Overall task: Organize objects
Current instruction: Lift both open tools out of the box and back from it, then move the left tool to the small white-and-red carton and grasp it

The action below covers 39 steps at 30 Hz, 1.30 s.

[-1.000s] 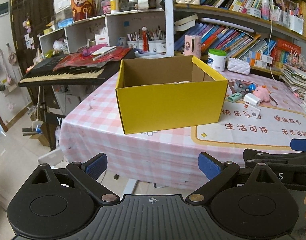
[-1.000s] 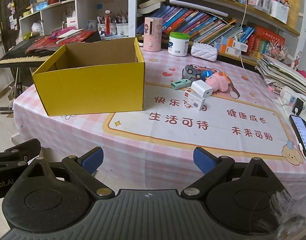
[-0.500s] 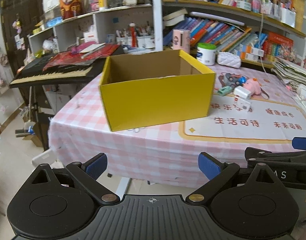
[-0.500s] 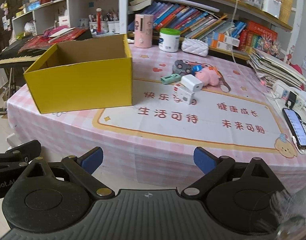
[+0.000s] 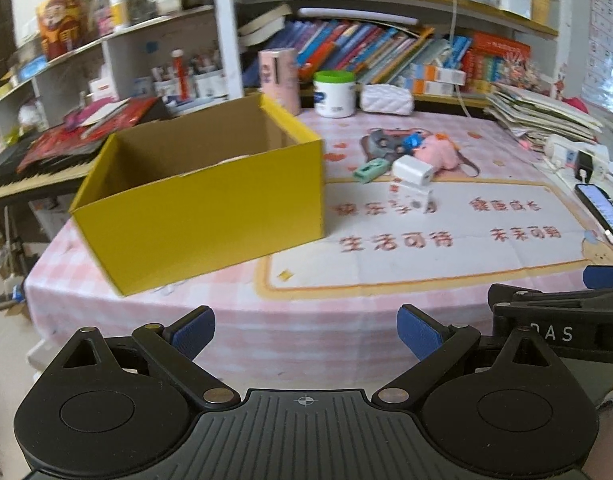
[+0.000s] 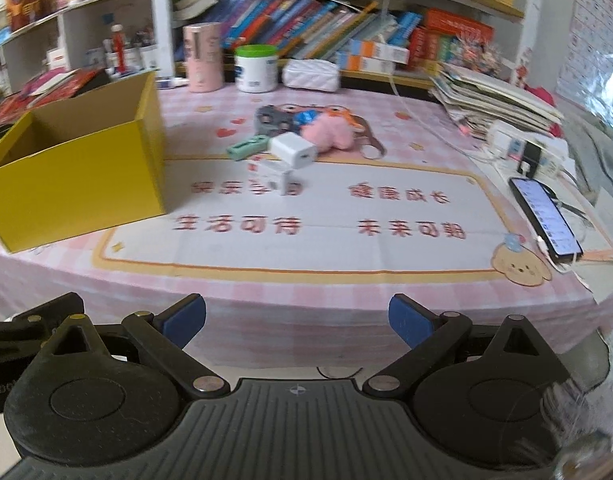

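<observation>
While both grippers hang off the near edge of the desk, nothing is being held.

Left gripper (image 5: 305, 330): spread wide, blue pads empty, in front of the desk and pointing at the box.
Right gripper (image 6: 297, 318): also spread wide and empty, just beside the left one, facing the middle of the desk.
Desk (image 6: 306, 288): covered with a pink checked cloth and a white mat with red characters.
Yellow box (image 5: 202, 204): open-topped cardboard, standing upright on the left part of the desk, one corner over the mat's edge; something pale shows low inside, too hidden to name.
White charger (image 6: 293, 151): a small cube lying beyond the mat's far edge, right of the box and apart from it.
Small white block (image 6: 275, 173): just in front of the charger, on the mat, blurred.
Green clip-like item (image 6: 247, 147): lying just left of the charger.
Pink plush toy (image 6: 333, 133): right behind the charger, touching a grey and blue toy (image 6: 272, 119).
Phone (image 6: 544, 218): screen lit, lying at the right edge of the desk with a cable plugged in.
Back of desk: pink canister (image 6: 202, 58), white tub with green lid (image 6: 256, 68), white quilted pouch (image 6: 311, 75), lined up under the bookshelf (image 6: 326, 36).
</observation>
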Available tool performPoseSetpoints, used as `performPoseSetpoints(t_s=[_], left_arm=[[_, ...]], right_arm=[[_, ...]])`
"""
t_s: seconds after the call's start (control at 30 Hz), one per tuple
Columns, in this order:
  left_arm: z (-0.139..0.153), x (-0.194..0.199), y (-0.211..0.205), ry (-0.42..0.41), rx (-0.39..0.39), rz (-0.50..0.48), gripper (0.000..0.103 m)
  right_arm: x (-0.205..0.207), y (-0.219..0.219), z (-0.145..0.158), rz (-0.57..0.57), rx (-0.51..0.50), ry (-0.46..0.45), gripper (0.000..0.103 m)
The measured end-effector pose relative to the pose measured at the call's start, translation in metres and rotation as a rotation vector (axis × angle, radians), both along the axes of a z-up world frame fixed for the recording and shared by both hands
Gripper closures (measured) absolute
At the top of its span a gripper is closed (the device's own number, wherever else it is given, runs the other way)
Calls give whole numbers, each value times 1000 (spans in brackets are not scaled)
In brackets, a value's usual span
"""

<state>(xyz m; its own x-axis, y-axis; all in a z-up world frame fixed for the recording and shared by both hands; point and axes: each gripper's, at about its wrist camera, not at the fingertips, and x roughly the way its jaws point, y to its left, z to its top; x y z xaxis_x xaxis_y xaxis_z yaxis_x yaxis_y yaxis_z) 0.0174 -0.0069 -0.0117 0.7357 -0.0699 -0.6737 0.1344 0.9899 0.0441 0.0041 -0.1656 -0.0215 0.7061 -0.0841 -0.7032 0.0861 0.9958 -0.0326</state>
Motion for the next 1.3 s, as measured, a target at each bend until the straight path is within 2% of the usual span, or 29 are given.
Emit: performPoseSetpoints(t_s=[0.27,0.67,1.3], left_arm=[[-3,35,-38,20,-6,-42,4],[-6,86,-84,32,-14,-64,4],[-5,129,-126,16,-22,13,5]], right_arm=[[30,-41,1,-47,-2,11,4],[86,-90,-5,-53,11,38,4],[147,-142,-2,20,41,11,4]])
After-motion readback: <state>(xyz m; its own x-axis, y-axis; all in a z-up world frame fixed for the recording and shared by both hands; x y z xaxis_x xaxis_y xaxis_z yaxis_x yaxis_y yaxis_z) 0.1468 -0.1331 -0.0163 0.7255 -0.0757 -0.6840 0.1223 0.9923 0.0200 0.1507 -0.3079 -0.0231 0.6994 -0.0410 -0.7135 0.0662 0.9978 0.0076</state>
